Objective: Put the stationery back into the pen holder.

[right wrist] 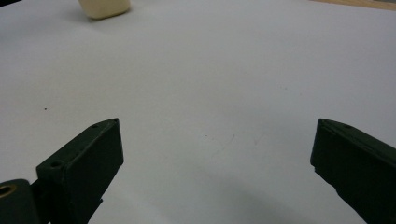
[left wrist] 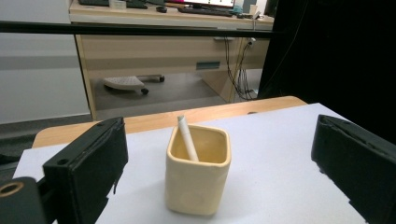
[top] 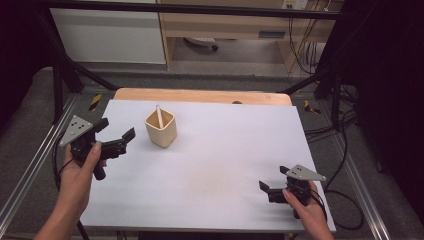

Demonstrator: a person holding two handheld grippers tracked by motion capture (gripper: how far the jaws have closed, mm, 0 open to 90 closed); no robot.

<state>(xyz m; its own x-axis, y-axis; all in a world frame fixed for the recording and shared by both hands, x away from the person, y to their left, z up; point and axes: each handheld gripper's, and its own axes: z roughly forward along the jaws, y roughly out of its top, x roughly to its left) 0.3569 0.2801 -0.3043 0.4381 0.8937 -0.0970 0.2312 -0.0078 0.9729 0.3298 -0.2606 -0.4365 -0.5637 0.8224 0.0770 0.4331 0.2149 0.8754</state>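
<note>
Your left gripper (top: 116, 131) hangs with jaws spread wide and empty, aimed at the cream square cup (top: 161, 128) just ahead of it on the white table (top: 225, 165). A white stick (left wrist: 188, 139) leans inside. Your right gripper (top: 272, 181) gapes wide too, well apart.

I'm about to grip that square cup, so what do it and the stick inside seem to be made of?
The cup looks like glazed ceramic, possibly plastic: thick cream walls, rounded corners, a soft sheen and uneven mottling. The stick leaning inside looks matte white, perhaps plastic or rolled paper; its material is hard to tell.
</note>
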